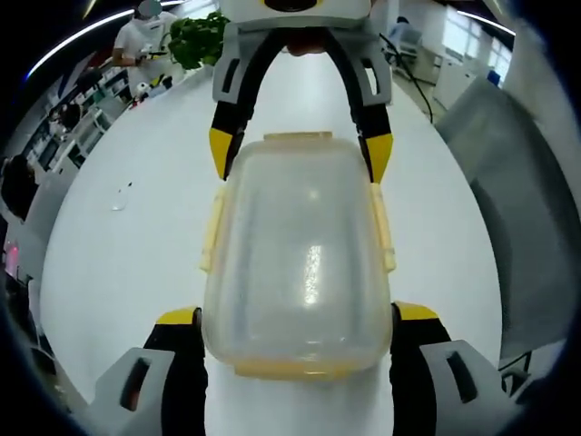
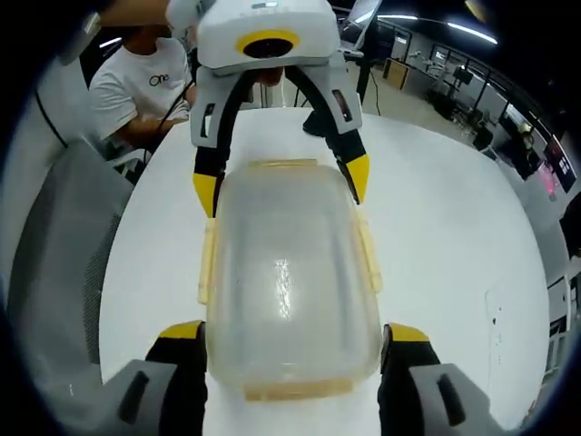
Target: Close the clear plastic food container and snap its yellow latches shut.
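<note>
Clear food container (image 1: 300,263), lid on, resting mid-worktop (image 1: 127,245). Left hand-held gripper (image 1: 298,350) and right hand-held gripper (image 2: 292,359) spread wide, straddling opposite ends without clamping, probably steadying it before pressing down the yellow latches (image 1: 382,227).

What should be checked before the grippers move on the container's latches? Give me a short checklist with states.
1. Lid on the clear container: ok, it covers the base.
2. Container resting on the white table: ok.
3. Left gripper straddling the near end: ok, jaws open either side.
4. Right gripper straddling the opposite end: ok, jaws open.
5. Yellow side latches snapped shut: cannot tell; they lie along the sides.
6. End latches shut: cannot tell.
</note>
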Action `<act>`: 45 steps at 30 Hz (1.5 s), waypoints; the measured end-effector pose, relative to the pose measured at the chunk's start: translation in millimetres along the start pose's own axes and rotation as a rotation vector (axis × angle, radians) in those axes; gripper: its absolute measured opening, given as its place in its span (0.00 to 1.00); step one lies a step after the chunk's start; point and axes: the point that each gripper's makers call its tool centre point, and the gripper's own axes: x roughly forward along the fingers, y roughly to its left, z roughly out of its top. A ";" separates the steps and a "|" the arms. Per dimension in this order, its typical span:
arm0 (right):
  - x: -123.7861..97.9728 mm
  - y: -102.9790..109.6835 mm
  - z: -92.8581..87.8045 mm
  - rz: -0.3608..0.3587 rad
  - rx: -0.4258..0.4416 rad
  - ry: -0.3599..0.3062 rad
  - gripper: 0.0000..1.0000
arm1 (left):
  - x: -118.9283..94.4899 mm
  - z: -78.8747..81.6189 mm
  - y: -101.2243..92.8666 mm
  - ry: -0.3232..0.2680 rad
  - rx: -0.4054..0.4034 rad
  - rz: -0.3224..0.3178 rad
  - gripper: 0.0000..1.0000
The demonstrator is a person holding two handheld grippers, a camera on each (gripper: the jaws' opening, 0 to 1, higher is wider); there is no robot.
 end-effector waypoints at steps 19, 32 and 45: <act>-7.5 4.0 10.5 -0.035 0.078 -0.017 0.99 | -13.5 1.2 8.2 -0.017 -0.048 0.080 0.99; -27.9 12.1 22.4 -0.082 0.092 -0.064 0.99 | -37.1 9.4 -1.8 -0.040 -0.062 0.134 0.99; -56.4 32.2 25.9 -0.139 0.185 -0.155 0.99 | -61.2 12.5 -29.0 -0.104 -0.122 0.194 0.99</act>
